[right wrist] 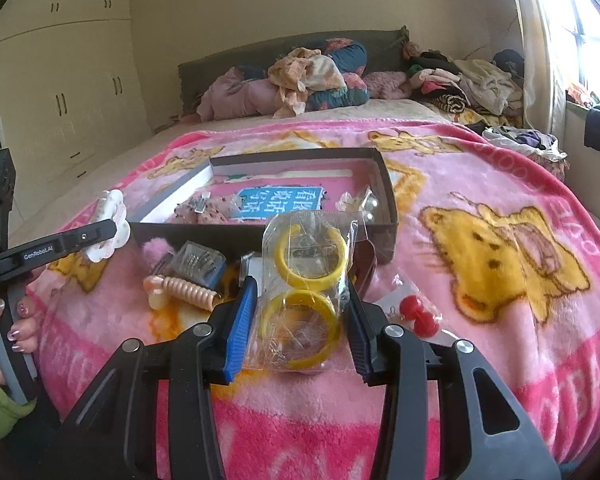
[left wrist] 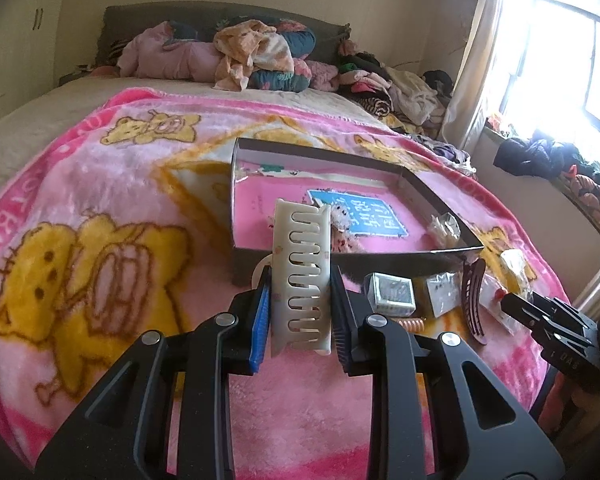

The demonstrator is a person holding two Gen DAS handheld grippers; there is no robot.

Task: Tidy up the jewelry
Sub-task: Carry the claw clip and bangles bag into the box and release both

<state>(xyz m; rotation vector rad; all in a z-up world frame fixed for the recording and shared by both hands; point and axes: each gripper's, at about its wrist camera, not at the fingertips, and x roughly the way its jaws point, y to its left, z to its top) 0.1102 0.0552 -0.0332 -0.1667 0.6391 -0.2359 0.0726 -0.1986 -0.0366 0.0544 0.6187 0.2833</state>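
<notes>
The left gripper (left wrist: pixel 298 312) pinches a white hair clip (left wrist: pixel 302 276); the right gripper (right wrist: pixel 302 320) squeezes bagged yellow bangles (right wrist: pixel 304 292). Carry both steadily to the far box (right wrist: pixel 388 200), probably dropping gently.

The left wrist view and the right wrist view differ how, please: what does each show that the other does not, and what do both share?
Only the left wrist view shows the toothed face of the white hair clip gripped by the left gripper. Only the right wrist view shows the bagged yellow bangles in the right gripper, the red earrings and the person's hand. Both show the open box and pink blanket.
</notes>
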